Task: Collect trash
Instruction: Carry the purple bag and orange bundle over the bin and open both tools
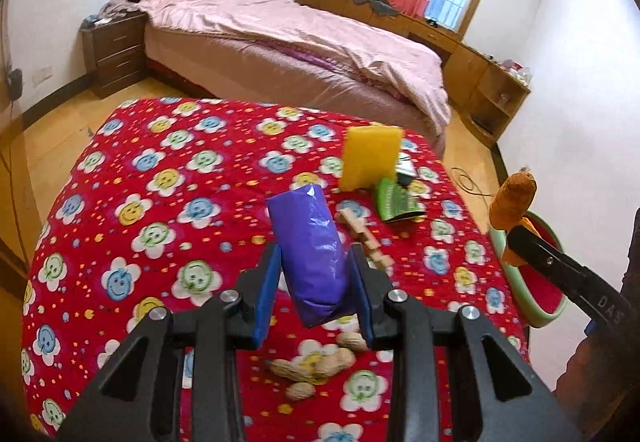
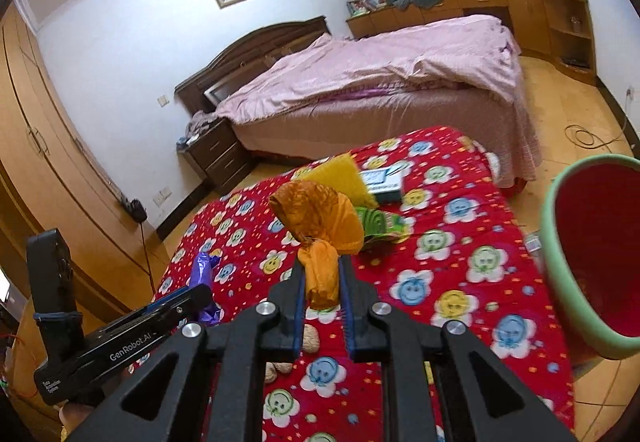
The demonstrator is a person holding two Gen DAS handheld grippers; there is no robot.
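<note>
Purple wrapper (image 1: 310, 254): glossy, crinkled plastic pouch, upright and a bit tilted, lifted off the red flower-print tablecloth (image 1: 160, 202). My left gripper (image 1: 314, 274) has it pinched between the blue pads, fingers closed partway onto the pouch's lower half, the top sticking out above the tips. From the right wrist view only a purple crumpled bit shows at the left gripper's tip (image 2: 206, 268).

Orange wrapper (image 2: 320, 238): thin, crumpled, twisted at the neck, ballooning wide above. My right gripper (image 2: 322, 282) is squeezed nearly shut on the twisted lower part, held above the cloth. In the left wrist view the same wrapper (image 1: 514, 198) sits at the tip of the right gripper, just in front of the bin.

Trash bin (image 2: 560, 262): green rim, red inside, at the right edge of the table, near the right gripper; I can't tell if it touches the cloth.

On the cloth: peanuts in shell (image 1: 316, 364) under my left fingers, a wooden piece (image 1: 366, 238) just beside the purple pouch, a green snack packet (image 1: 394, 202), a yellow sponge-like block (image 1: 370, 156) standing up behind it, a small box (image 2: 382, 180) further back.
</note>
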